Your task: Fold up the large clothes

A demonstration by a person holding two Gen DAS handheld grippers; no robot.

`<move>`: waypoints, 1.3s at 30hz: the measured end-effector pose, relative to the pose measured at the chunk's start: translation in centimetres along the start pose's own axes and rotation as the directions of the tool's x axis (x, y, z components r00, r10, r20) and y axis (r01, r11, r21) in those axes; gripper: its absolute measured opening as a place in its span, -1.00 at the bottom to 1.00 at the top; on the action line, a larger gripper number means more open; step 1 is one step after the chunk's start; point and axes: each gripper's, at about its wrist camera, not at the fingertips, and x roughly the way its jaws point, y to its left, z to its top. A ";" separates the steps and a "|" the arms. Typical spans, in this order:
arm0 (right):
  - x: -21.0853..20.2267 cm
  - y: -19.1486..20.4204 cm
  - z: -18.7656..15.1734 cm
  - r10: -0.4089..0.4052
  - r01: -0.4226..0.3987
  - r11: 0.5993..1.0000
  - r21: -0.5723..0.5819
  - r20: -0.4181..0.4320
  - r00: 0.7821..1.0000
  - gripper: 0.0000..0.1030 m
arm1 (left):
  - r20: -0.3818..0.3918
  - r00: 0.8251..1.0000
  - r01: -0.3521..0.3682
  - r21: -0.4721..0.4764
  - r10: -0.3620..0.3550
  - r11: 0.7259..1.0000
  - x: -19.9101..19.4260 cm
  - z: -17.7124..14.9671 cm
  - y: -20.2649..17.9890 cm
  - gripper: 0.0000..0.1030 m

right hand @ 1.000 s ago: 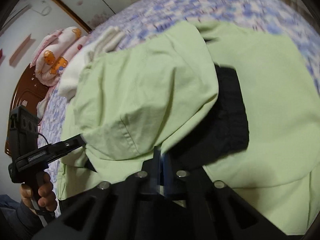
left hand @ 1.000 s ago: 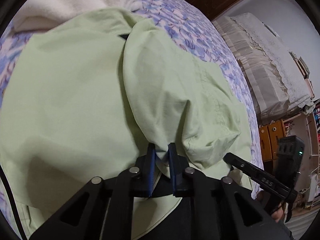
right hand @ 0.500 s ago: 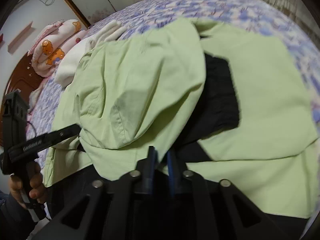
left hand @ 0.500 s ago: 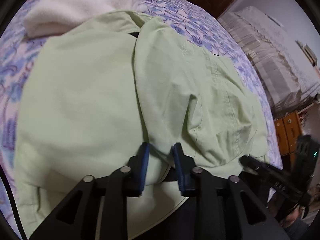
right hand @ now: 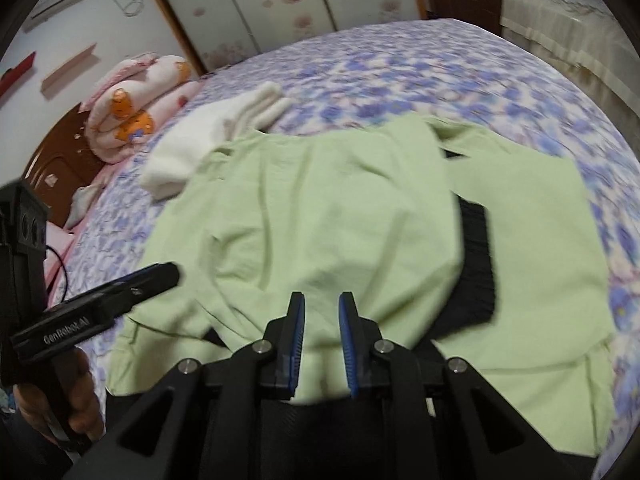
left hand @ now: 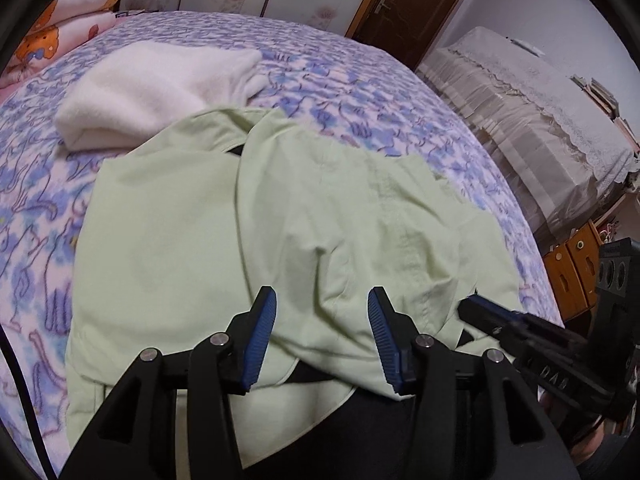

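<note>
Left gripper (left hand: 322,336): jaws spread wide, having just been opening; blue pads clear of the cloth, nothing pinched. The pale green garment (left hand: 248,240) lies flat on the bed just ahead of and below the fingers, its near hem running under them, so the hem's middle is hidden by the black frame.

Right gripper (right hand: 322,340): jaws parted by a narrow gap, opened within the last second. Green cloth shows through the gap, but the pads do not press on it. Right view is blurred toward its right edge; the floral bedspread (right hand: 400,80) smears there.

A folded-over green panel covers the garment's centre ahead of both grippers. A black lining (right hand: 476,268) shows from under that panel, ahead and right of the right gripper; how far it runs beneath cannot be told. In the left view only a sliver of it shows at the far collar.

Beyond the garment, ahead-left of both grippers: a folded white blanket (left hand: 156,92), its near edge touching or just tucked under the green cloth. Cannot tell which.

A hand (right hand: 76,404) grips the left gripper's handle at the right view's lower left, cut off by the frame.
</note>
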 end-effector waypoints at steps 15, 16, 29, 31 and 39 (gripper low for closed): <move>5.7 -2.2 2.5 -0.058 0.058 0.998 -0.018 -0.005 0.998 -0.67 | -0.024 1.000 -0.004 0.034 0.005 0.999 7.5 2.4 -2.3 -0.30; 5.7 -3.4 2.5 -0.123 0.123 0.992 -0.018 0.002 0.992 -0.73 | -0.032 0.997 -0.068 0.049 0.070 0.996 8.2 2.3 -1.9 -0.33; 5.7 -7.7 1.6 -0.193 0.194 0.980 0.037 -0.027 0.981 -0.95 | -0.075 0.987 -0.138 0.036 0.141 0.990 9.2 1.6 0.2 -0.50; 5.5 -7.8 1.8 -0.177 0.179 0.982 0.067 -0.034 0.984 -0.94 | -0.078 0.984 -0.154 0.053 0.157 0.987 8.9 1.7 -0.3 -0.45; 3.7 -7.3 1.5 -0.146 0.148 0.984 0.104 -0.026 0.989 -0.94 | -0.059 0.985 -0.160 0.063 0.163 0.985 7.1 1.1 -1.0 0.03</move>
